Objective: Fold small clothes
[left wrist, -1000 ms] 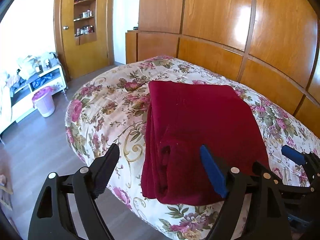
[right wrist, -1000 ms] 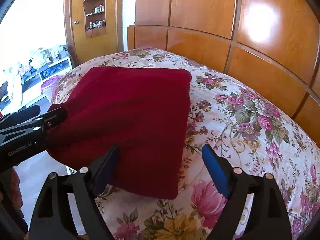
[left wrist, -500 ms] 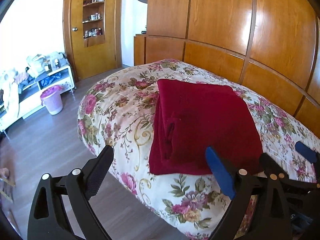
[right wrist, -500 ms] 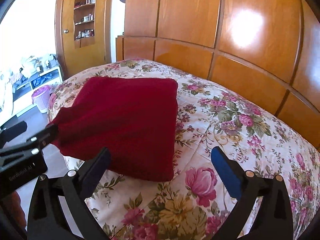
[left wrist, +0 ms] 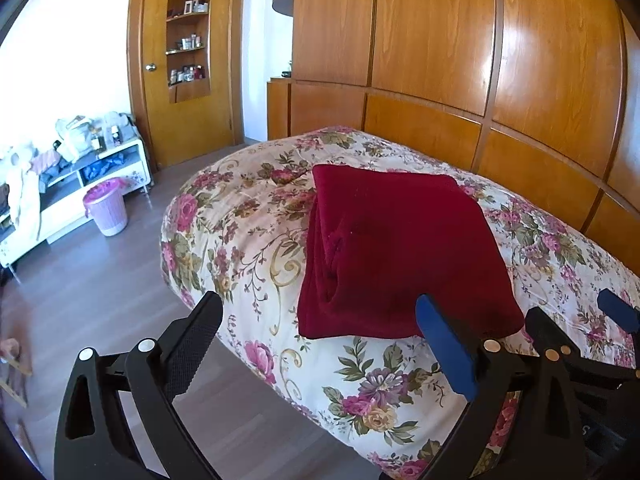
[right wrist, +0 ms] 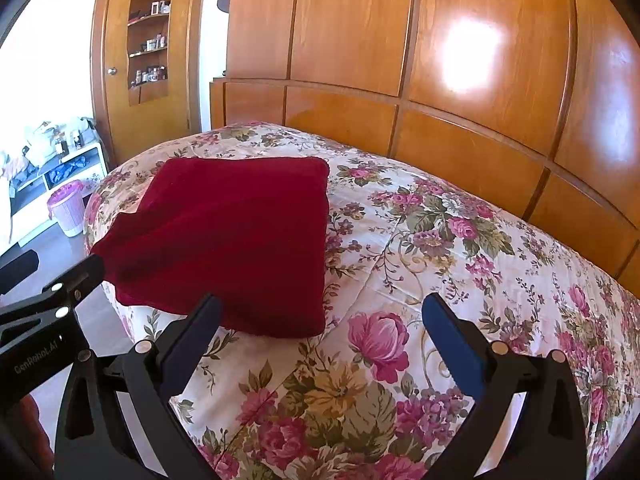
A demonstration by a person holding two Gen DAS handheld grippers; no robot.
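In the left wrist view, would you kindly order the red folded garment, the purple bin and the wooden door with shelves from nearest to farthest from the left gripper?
1. Red folded garment, on the bed just ahead of the left gripper.
2. Purple bin, on the floor, left.
3. Wooden door with shelves, far back, left.

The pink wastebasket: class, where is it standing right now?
In the left wrist view, the pink wastebasket stands on the wooden floor at the left, before the white shelf unit, beside the floral bed.
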